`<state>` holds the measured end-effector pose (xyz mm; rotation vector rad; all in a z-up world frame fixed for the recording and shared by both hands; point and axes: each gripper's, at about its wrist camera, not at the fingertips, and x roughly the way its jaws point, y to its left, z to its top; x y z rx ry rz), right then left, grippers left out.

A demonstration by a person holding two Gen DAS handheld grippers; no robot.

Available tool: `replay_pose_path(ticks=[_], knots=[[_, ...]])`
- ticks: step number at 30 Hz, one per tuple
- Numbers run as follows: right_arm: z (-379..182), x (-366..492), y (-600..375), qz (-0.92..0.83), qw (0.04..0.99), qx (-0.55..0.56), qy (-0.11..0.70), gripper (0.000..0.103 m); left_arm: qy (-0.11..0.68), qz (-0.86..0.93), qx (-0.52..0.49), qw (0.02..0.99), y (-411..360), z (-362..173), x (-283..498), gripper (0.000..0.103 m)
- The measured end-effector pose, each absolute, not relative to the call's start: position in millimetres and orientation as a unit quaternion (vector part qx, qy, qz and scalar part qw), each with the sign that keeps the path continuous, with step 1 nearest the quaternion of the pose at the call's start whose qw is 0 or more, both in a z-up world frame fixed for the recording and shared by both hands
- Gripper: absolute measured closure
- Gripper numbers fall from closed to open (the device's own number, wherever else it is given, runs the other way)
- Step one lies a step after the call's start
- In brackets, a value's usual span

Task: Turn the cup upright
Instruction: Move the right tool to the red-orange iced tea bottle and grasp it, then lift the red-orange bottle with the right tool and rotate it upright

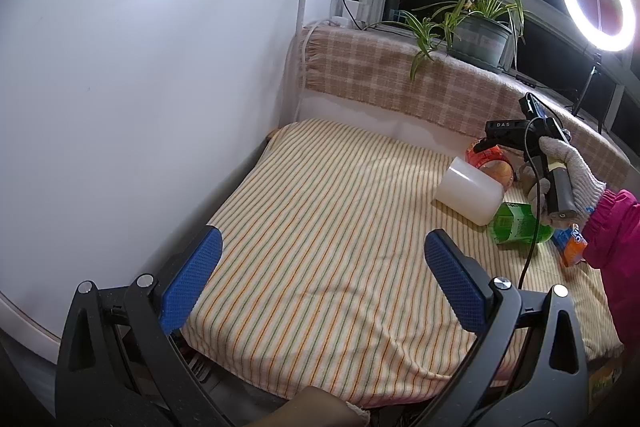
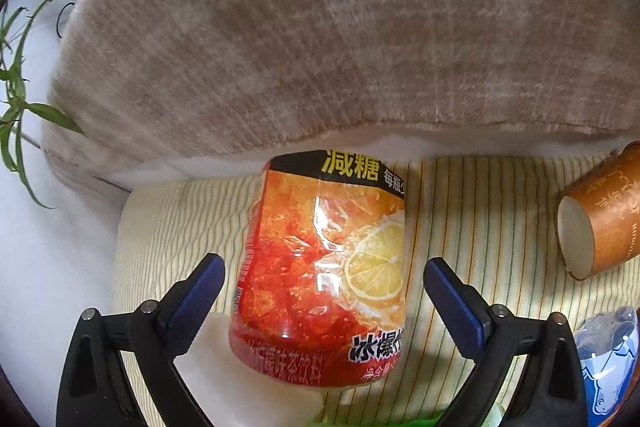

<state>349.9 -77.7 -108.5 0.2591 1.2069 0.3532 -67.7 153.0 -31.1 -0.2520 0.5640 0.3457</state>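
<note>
A red-orange cup [image 2: 324, 267] with a lemon-tea label lies on the striped cloth [image 2: 480, 227], between the open fingers of my right gripper [image 2: 325, 283]; the blue pads do not touch it. In the left wrist view the same cup [image 1: 486, 159] shows at the far right, under the right gripper [image 1: 480, 146] held by a gloved hand. A white translucent cup [image 1: 468, 195] lies on its side beside it. My left gripper [image 1: 320, 267] is open and empty over the cloth's middle.
A green cup [image 1: 516, 223] and an orange-blue packet [image 1: 572, 247] lie at the right. A brown paper cup [image 2: 596, 219] lies on its side at the right. A plaid blanket [image 1: 400, 79], a potted plant [image 1: 476, 27] and a ring light [image 1: 598, 3] stand behind. A white wall [image 1: 140, 87] is left.
</note>
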Motion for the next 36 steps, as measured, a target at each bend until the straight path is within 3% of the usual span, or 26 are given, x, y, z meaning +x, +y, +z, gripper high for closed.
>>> replay_pose_path(ticks=[7,24,36], knots=[[-118.1,352.1,-73.2,0.177,0.789,0.132,0.573,0.016,0.276,0.169,-0.122,0.938,151.8,-31.2,-64.9,0.000],[-66.3,318.5,-119.5,0.201,0.809,0.142,0.534,0.017,0.266,0.161,-0.110,0.944,139.5,-23.3,-63.1,0.000],[-5.2,248.9,-169.8,0.269,0.816,0.166,0.484,0.017,0.269,0.128,-0.103,0.949,114.4,-16.8,-52.7,0.000]])
